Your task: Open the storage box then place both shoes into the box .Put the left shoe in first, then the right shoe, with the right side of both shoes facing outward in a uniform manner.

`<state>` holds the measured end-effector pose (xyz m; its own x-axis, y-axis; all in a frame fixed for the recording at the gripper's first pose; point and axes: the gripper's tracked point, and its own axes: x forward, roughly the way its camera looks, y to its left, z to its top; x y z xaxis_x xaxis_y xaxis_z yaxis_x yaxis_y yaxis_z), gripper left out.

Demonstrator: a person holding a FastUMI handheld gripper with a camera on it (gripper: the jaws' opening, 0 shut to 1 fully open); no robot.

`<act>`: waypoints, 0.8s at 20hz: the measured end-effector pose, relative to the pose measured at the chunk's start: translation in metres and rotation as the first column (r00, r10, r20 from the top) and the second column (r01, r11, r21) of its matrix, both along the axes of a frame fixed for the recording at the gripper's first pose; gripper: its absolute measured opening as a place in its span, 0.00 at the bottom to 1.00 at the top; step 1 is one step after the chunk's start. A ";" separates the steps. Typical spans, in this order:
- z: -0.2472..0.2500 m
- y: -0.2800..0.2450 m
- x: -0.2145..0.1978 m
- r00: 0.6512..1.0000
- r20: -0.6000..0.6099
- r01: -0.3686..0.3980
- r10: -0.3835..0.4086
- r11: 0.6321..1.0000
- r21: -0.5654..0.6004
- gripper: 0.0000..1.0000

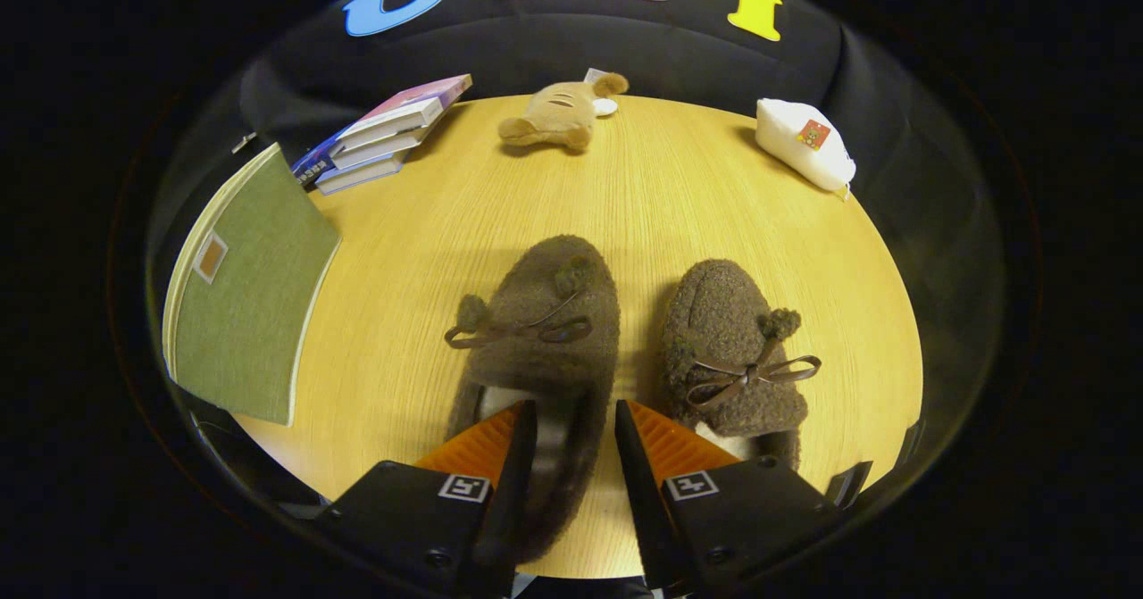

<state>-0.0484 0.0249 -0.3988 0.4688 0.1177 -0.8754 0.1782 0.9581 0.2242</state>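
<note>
Gripper (575,416): fingers spread, a clear gap between the two orange-faced pads, nothing pinched. The left finger (500,443) sits over the heel opening of the left shoe; the right finger (656,445) lies over the strip of tabletop between the two shoes, its outer side close to the right shoe's heel. Contact with either shoe cannot be judged from this angle.

Left shoe (536,331): brown fuzzy slipper with bow and pompoms, flat on the wooden tabletop (643,197), toe pointing away from the fingers, heel end running between them.

Right shoe (732,349): matching slipper, just beside the left one, parallel, toe also pointing away, slightly apart from it.

Storage box (246,295): green fabric-covered, well left of the shoes at the tabletop's edge, lid down.

Beyond the shoes, at the far side: stack of books (384,135), tan plush toy (558,115), white pouch (804,144).
</note>
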 end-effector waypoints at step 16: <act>0.057 0.005 0.013 0.996 0.035 0.073 -0.076 0.993 0.088 0.05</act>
